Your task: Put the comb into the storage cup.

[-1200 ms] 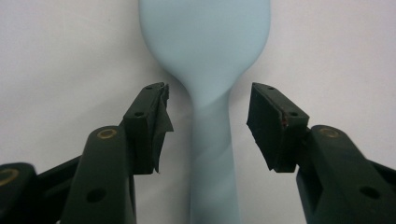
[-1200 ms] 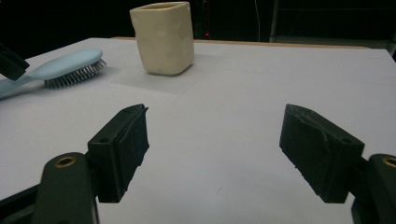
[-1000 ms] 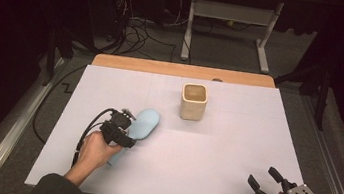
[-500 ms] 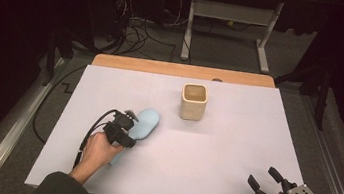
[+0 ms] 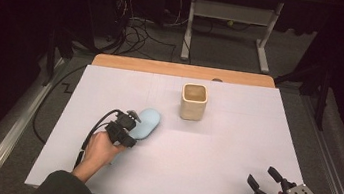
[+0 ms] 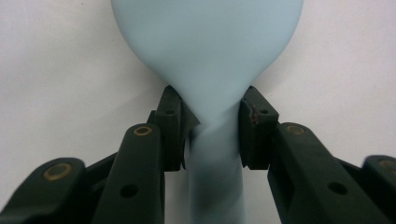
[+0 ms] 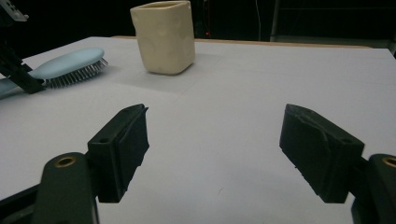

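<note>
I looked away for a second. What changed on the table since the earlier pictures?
The left claw has just been closing its jaws around the neck of the blue hairbrush, whose handle lies between them; the pads look about touching it. The brush, cream cup and open right claw stayed put.

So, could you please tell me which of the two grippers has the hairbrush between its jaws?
The left gripper: its jaws, just closing, sit at the neck of the light blue hairbrush. The right gripper is open over bare table.
</note>
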